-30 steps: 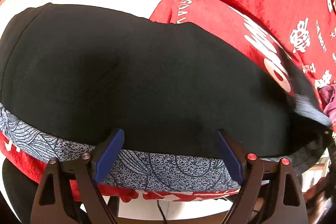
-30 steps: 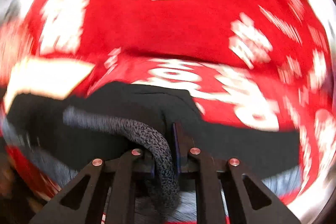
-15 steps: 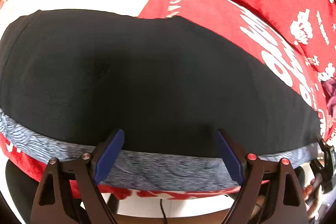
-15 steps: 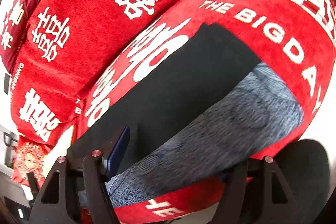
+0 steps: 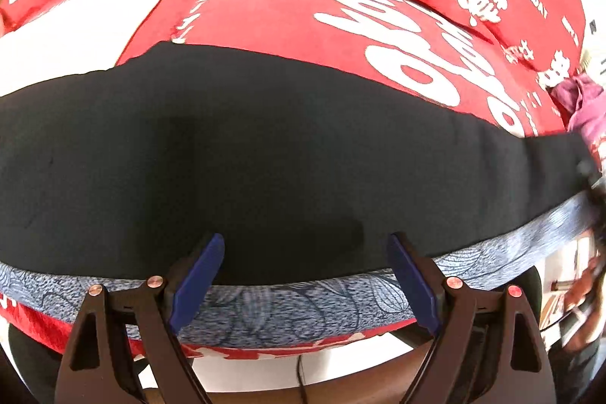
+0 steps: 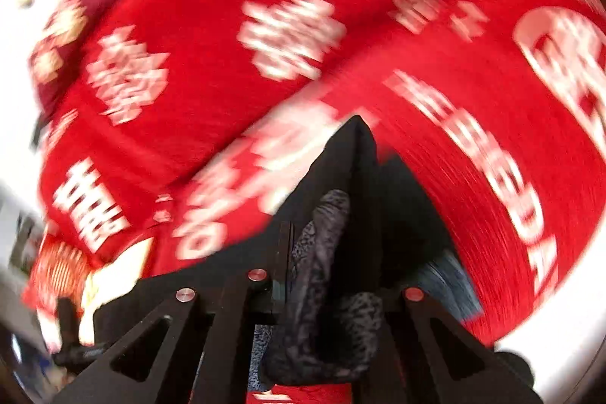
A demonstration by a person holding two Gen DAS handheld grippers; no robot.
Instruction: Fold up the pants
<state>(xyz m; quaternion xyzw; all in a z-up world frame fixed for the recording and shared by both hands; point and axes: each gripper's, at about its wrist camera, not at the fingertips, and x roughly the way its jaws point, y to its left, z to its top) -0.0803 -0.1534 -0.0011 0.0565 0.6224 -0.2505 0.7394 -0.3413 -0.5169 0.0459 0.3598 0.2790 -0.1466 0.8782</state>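
Pants (image 6: 341,252) bunched between right gripper (image 6: 325,290) fingers.

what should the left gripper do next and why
Probably close the left gripper on the patterned waistband of the black pants. Its jaws stand open with the band's edge between them, gripping nothing, while the right gripper is already shut on a bunch of pants fabric. With both ends held, the fold over the red blanket can likely start.
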